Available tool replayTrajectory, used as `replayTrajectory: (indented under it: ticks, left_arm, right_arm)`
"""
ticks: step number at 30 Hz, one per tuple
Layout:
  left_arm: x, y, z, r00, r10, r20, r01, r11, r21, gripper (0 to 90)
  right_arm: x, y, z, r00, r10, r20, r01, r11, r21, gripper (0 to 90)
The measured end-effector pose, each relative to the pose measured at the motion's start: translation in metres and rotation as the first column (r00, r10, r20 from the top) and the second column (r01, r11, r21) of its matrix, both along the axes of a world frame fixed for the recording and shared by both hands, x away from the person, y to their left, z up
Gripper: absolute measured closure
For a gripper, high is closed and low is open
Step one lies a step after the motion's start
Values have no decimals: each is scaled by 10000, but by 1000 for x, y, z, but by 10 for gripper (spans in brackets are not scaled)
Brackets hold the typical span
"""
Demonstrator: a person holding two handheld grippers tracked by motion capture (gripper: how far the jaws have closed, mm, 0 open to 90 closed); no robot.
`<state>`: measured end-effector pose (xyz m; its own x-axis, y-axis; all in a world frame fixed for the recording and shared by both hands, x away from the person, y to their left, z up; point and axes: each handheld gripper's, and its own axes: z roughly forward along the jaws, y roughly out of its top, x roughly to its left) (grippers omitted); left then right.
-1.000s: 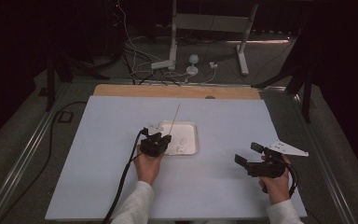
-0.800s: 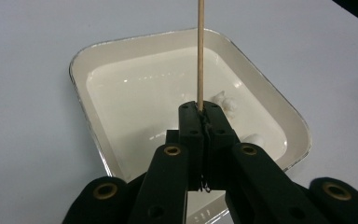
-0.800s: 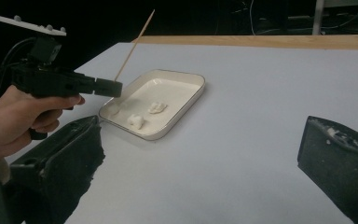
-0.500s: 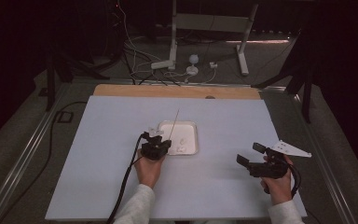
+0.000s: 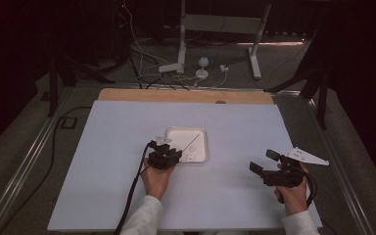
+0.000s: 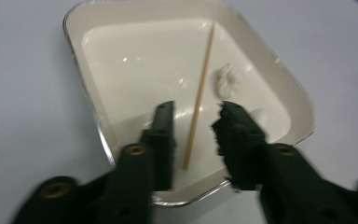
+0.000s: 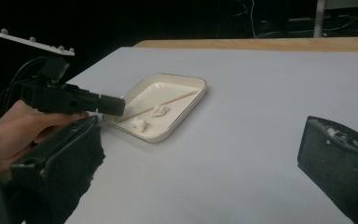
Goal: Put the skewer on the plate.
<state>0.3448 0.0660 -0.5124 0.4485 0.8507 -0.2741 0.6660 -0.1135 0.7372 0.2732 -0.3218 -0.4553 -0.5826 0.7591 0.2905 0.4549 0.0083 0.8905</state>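
Note:
A thin wooden stick (image 6: 200, 88) lies flat in a white tray (image 6: 81, 56) beside a small white lump (image 6: 227, 80). My left gripper (image 6: 196, 108) hovers over the tray's near edge. Its jaws have just been opening and stand apart on either side of the stick without touching it. In the high view the left gripper (image 5: 169, 148) is at the near-left corner of the tray (image 5: 176, 129), with the stick (image 5: 193, 144) slanting across it. My right gripper (image 5: 264, 161) is held open above the table's right side, with nothing between its jaws.
The tray (image 7: 191, 105) holds two white lumps (image 7: 159, 110) next to the stick (image 7: 168, 102). The white tabletop (image 5: 103, 147) ends in a wooden strip (image 5: 186, 96) at the far edge. Cables and a stand foot (image 5: 181, 63) lie on the floor beyond.
The stick was tilted up out of the shut left gripper. Now the jaws are apart and the stick lies in the tray. The right hand has stayed put.

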Motion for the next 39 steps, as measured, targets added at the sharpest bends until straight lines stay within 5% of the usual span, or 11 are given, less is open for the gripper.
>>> replayTrajectory:
  ticks: [3, 10, 20, 25, 34, 39]
  left_arm:
    - [-1, 4, 5, 9993, -120, 360, 133, 9992, -387, 513]
    - [-7, 22, 23, 9948, -265, 984, 323, 9978, -578, 309]
    - [-26, 73, 62, 9714, -65, 2374, 346, 9928, -1145, 145]
    - [-37, 96, 71, 9605, -135, 2778, 459, 9928, -1103, 85]
    - [-58, 125, 69, 9318, -441, 3603, 612, 9975, -362, 6]
    - [-66, 142, 64, 9238, -212, 3823, 420, 9980, -462, 6]
  right_arm:
    - [0, 0, 0, 10000, -11, -1, 11, 10000, 5, 0]
    - [-1, 0, -1, 9999, -12, 121, 14, 9999, -125, 0]
    - [-4, 4, -3, 9995, 19, 303, -7, 9992, -399, 0]
    - [-5, 7, -5, 9991, 59, 411, -36, 9984, -557, 0]
    - [-7, 13, -8, 9979, 129, 629, -70, 9957, -923, 0]
    - [-8, 13, -9, 9976, 58, 695, 6, 9957, -921, 0]
